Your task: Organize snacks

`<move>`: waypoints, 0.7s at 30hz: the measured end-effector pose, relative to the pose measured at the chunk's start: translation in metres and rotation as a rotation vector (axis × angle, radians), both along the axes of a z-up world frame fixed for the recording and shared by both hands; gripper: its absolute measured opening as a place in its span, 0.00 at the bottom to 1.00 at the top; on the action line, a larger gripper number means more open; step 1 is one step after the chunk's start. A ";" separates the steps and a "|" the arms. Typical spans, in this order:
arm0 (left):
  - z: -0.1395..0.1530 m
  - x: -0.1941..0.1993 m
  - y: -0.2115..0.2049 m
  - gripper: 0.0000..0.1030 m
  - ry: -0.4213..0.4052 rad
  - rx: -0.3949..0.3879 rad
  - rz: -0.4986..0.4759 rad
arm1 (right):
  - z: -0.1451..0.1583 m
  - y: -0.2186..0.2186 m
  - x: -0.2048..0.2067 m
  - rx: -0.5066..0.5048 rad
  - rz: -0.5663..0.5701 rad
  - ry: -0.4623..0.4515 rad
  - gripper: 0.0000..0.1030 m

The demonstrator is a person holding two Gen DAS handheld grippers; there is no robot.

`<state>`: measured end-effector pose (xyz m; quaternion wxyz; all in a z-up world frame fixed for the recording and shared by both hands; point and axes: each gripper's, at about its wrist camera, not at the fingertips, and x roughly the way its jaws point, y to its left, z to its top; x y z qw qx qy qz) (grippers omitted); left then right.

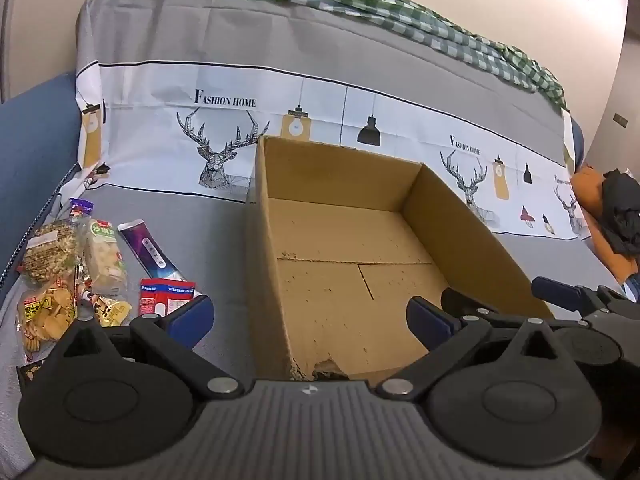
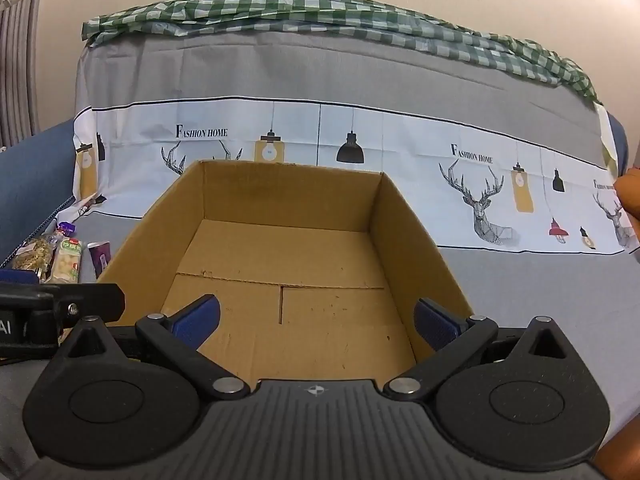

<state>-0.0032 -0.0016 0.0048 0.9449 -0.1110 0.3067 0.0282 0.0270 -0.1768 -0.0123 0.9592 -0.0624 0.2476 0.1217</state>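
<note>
An empty cardboard box (image 1: 360,248) (image 2: 288,240) stands on a grey sofa seat. Several snack packets lie in a loose pile to its left: a seed bar (image 1: 50,252) (image 2: 34,256), a pale green-labelled pack (image 1: 105,258) (image 2: 68,260), a purple pack (image 1: 150,252) (image 2: 100,258), a red and white pack (image 1: 166,296) and a yellow cracker bag (image 1: 46,314). My left gripper (image 1: 310,316) is open over the box's near left corner, empty. My right gripper (image 2: 316,320) hangs open over the box's near edge, empty. The right gripper's finger (image 1: 560,294) shows in the left wrist view.
The sofa back (image 2: 320,80) carries a grey and white cover printed with deer and lamps, with a green checked cloth (image 2: 320,12) draped on top. Orange and black fabric (image 1: 612,216) lies at the right end of the seat. A blue armrest (image 1: 32,152) rises behind the snacks.
</note>
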 end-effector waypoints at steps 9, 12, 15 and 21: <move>0.001 0.001 -0.002 1.00 0.000 0.003 -0.016 | 0.000 -0.001 0.001 0.005 0.000 0.007 0.96; 0.000 0.001 -0.003 1.00 0.001 -0.002 -0.021 | -0.001 -0.002 0.001 0.008 0.004 0.016 0.95; 0.001 0.000 -0.004 1.00 -0.002 -0.001 -0.031 | -0.001 0.001 0.001 0.006 0.000 0.020 0.93; 0.001 -0.001 -0.003 1.00 -0.009 0.001 -0.037 | -0.002 -0.001 0.000 0.010 0.007 0.010 0.84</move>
